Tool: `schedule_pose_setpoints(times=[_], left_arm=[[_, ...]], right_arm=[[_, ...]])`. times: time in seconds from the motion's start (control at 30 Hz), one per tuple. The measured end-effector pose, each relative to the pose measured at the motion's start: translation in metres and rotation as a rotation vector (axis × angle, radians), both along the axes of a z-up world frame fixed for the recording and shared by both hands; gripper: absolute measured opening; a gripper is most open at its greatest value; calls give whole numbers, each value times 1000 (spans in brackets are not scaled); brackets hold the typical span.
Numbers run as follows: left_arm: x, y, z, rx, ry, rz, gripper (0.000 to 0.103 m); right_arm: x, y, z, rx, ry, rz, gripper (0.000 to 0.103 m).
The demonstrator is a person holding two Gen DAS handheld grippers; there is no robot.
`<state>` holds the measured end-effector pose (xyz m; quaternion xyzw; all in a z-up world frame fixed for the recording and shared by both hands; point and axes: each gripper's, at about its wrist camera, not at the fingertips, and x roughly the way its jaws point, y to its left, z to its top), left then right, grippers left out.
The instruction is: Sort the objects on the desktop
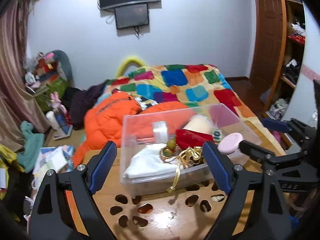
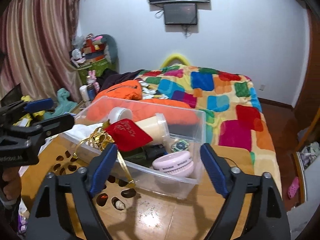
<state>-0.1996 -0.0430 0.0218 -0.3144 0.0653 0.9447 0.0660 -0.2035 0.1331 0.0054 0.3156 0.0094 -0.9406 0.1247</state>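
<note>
Gold ribbon (image 2: pixel 126 172) draped over bin (image 2: pixel 202 128) rim (probably loose); could snag released, empty left claw (image 1: pixel 160 168) and right claw (image 2: pixel 158 170).

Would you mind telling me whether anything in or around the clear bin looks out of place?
Yes: a gold ribbon spills over the front wall of the clear bin onto the wooden table, and the cream cup lies tipped on its side atop the pile.

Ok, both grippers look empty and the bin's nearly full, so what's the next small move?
Probably ease the right gripper back from the clear plastic bin. Both it and the left gripper are open and empty, the round pink lidded container already lies inside, and the wooden table shows nothing loose, though the gold ribbon hangs over the rim.
</note>
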Motion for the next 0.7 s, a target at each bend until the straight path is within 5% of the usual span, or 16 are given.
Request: schedule_pose_setpoints(times=[0.17,0.5,0.7], left_arm=[[14,1,4,-25,61,45,90],[38,3,4,13,85,65,94],[48,3,-1,59,71,77,94]], right_arm=[[14,-2,8,17,27,-25,87],[47,3,21,22,75,-130,102],[63,8,23,10,85,-168,103]])
